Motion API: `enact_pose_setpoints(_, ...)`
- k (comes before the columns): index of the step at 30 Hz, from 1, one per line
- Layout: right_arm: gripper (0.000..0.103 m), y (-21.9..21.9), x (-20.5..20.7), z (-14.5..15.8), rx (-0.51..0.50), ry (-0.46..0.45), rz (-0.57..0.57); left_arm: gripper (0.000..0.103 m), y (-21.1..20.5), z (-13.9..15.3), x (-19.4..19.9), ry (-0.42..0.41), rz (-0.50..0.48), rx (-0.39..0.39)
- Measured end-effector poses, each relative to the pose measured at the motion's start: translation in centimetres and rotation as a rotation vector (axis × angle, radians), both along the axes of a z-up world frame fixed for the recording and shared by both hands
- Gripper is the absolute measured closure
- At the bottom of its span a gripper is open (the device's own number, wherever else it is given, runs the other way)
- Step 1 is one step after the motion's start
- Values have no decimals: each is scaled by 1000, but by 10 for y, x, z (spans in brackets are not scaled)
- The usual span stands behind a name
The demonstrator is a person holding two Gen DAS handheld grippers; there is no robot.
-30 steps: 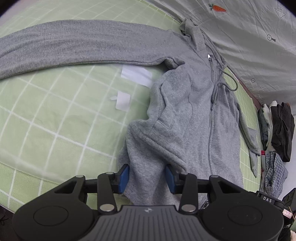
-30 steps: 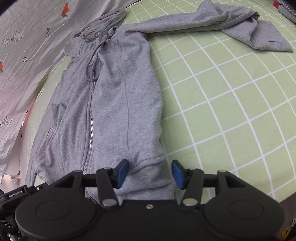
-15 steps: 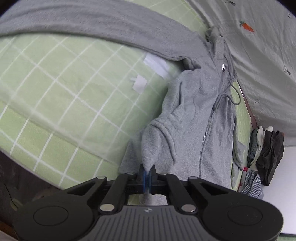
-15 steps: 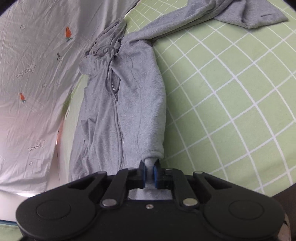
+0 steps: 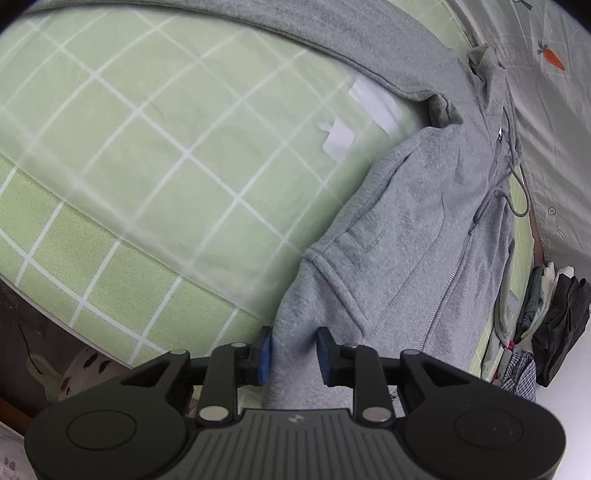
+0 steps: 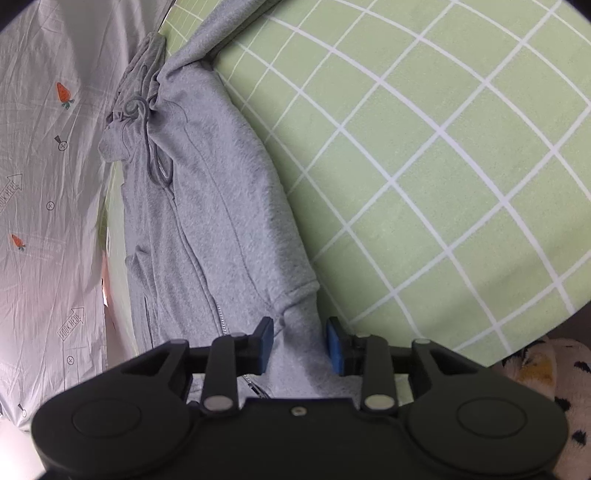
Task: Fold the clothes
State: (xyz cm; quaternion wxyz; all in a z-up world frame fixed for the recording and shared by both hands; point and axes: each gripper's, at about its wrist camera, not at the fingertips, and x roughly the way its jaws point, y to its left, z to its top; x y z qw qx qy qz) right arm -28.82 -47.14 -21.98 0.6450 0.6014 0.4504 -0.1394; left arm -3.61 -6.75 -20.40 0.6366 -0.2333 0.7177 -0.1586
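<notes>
The grey zip hoodie lies front-up on the green checked bed sheet, its hem nearest both tools and its long axis running straight away from them toward the hood at the far end. The left tool stands released, its blue pads apart with the hem's left corner lying between them, not pinched. The right tool is likewise spread, straddling the hem's right corner beside the zipper. Each tool sits at its own corner, so neither is nearer. Farther off, one sleeve stretches out sideways across the sheet. Beyond the hoodie hangs a carrot-print cloth, and a pile of other clothes sits at the bed's edge.
</notes>
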Motion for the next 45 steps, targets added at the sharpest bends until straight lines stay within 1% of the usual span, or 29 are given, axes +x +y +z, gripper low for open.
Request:
enact_pose_setpoints(1,78,2,1,2,-13,-2,11,93,0,1,0,1,-9,-2)
enact_pose_setpoints(2,91,4,2,5,-37,-2,34,98,0,1,-1,6,-13,-8)
enact_pose_setpoints(3,98,6,5,10,-69,-2,65,98,2,1,-1,20,-5,-17)
enact_pose_setpoints(5,98,10,11,20,-136,5,127,95,8,0,-1,43,26,-6)
enact_pose_setpoints(6,96,11,14,26,-172,17,156,88,11,2,1,35,43,22)
enact_pose_setpoints(7,87,13,18,32,-222,36,187,75,14,5,2,16,59,49)
enact_pose_setpoints(8,78,15,23,39,-281,60,219,69,16,11,3,-20,78,77)
enact_pose_setpoints(9,49,16,26,45,-331,69,243,61,16,18,5,-58,92,99)
enact_pose_setpoints(10,33,16,27,52,-374,67,263,55,16,27,6,-97,99,109)
enact_pose_setpoints(11,33,15,29,58,-410,60,277,51,15,35,9,-135,102,116)
enact_pose_setpoints(12,33,14,31,63,-436,55,284,40,12,44,12,-172,100,120)
enact_pose_setpoints(14,25,10,35,71,-479,53,290,31,0,59,19,-252,71,147)
enact_pose_setpoints(15,19,8,38,73,-498,57,295,30,-8,66,23,-291,42,171)
enact_pose_setpoints(16,15,5,41,74,-516,62,303,30,-16,72,25,-327,12,192)
enact_pose_setpoints(17,14,3,44,74,-528,68,310,29,-27,76,25,-363,-22,209)
enact_pose_setpoints(18,12,1,47,74,-536,64,309,26,-38,80,25,-401,-57,221)
enact_pose_setpoints(19,10,-1,51,74,-545,55,304,21,-48,83,24,-435,-89,227)
enact_pose_setpoints(20,8,-4,54,74,-552,41,296,19,-60,85,23,-472,-126,234)
enact_pose_setpoints(22,1,-10,57,75,-575,12,275,18,-82,87,22,-528,-198,250)
enact_pose_setpoints(23,1,-13,59,76,-593,-5,263,17,-94,87,22,-555,-233,263)
enact_pose_setpoints(25,0,-20,61,77,-638,-23,245,10,-116,84,20,-604,-297,301)
enact_pose_setpoints(27,0,-29,65,75,-718,-20,231,10,-138,76,23,-638,-353,335)
enact_pose_setpoints(29,0,-41,68,71,-809,10,221,10,-155,66,30,-634,-398,351)
enact_pose_setpoints(32,0,-63,74,61,-930,97,205,10,-176,49,46,-607,-442,375)
enact_pose_setpoints(37,0,-110,79,52,-984,163,125,10,-197,36,69,-595,-455,387)
enact_pose_setpoints(39,0,-128,82,49,-1001,196,106,10,-201,30,75,-572,-455,406)
enact_pose_setpoints(42,0,-141,87,42,-1030,275,163,10,-203,22,80,-544,-452,430)
enact_pose_setpoints(44,1,-140,86,38,-1064,291,215,10,-201,16,80,-528,-444,442)
enact_pose_setpoints(45,4,-138,86,36,-1079,293,247,7,-200,14,79,-523,-437,446)
